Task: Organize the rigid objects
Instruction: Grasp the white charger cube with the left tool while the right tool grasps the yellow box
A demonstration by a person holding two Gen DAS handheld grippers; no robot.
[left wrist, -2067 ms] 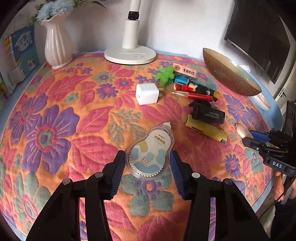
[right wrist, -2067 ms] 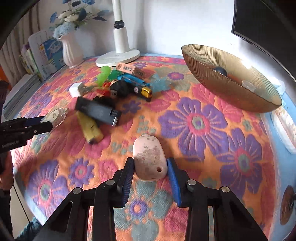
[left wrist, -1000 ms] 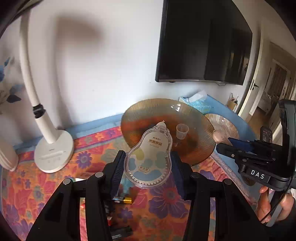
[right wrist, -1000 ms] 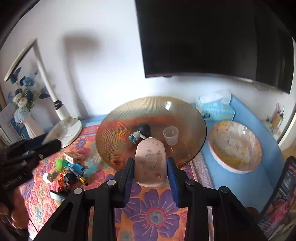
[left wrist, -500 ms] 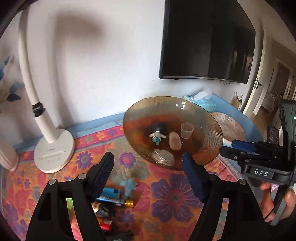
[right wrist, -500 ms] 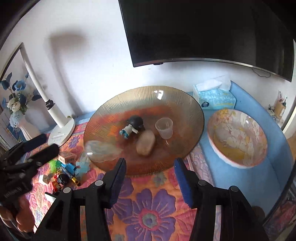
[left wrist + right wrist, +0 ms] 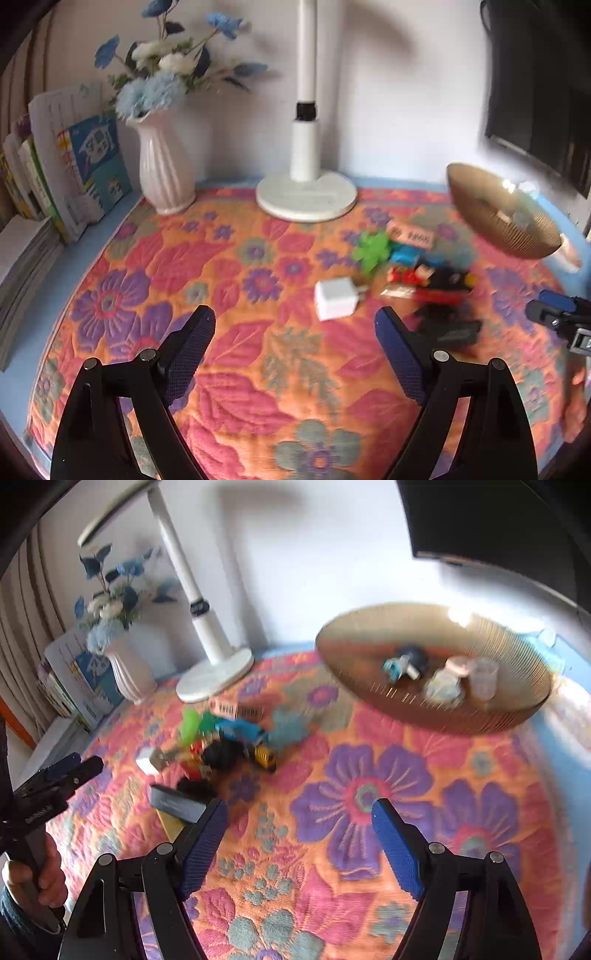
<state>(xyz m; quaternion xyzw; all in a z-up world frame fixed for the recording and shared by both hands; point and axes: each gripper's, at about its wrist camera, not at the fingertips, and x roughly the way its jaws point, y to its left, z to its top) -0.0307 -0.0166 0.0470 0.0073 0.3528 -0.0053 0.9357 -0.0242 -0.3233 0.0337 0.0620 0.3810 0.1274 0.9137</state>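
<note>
Both loads now dropped in bowl [image 7: 517,712]; left tongs [image 7: 295,336] and right tongs [image 7: 295,823] wide open, empty, back over toy pile [image 7: 229,746] ahead.

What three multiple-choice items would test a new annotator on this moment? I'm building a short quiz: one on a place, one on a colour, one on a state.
1. Where is the clear cup?
A. in the amber bowl
B. beside the vase
C. in the right gripper

2. What colour is the charger cube?
A. green
B. white
C. black

3. How is the left gripper?
A. shut on a toy
B. open, holding nothing
C. out of view

Answers: 1 A, the cup stands inside the bowl; 2 B, the cube is plainly white; 3 B, its fingers are spread over bare cloth.
</note>
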